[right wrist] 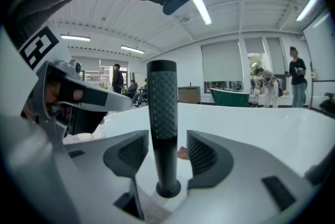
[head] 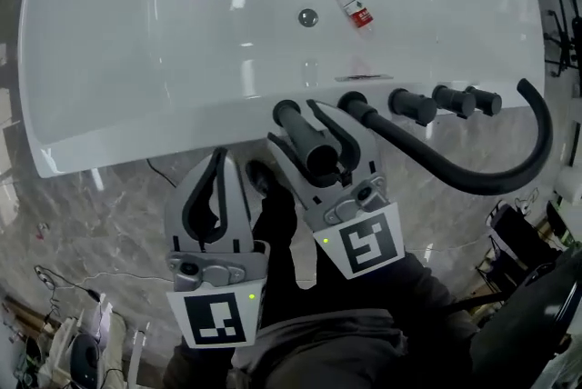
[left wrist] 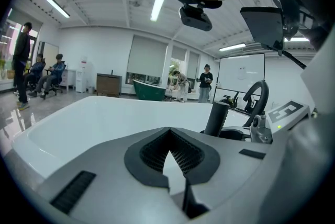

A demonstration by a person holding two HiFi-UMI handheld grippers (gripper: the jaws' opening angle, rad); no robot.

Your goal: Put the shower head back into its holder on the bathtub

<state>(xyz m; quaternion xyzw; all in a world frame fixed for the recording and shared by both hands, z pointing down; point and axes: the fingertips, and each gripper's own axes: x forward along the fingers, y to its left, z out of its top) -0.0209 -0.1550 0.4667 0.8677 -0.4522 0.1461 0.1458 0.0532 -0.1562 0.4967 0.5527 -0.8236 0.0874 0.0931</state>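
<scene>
Head view: the white bathtub carries on its near rim the looping black hose and the shower head. In the right gripper view the shower head stands upright with its foot in the round holder. The right gripper flanks it with jaws apart, not clamped. The left gripper is closed on nothing, just beside. The head looks seated, so the right gripper should probably widen and draw straight away without nudging the shaft or dragging the hose.

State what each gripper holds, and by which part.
Nothing: the right gripper stands open around the shower head handle, gaps showing; left gripper shut, empty.
</scene>
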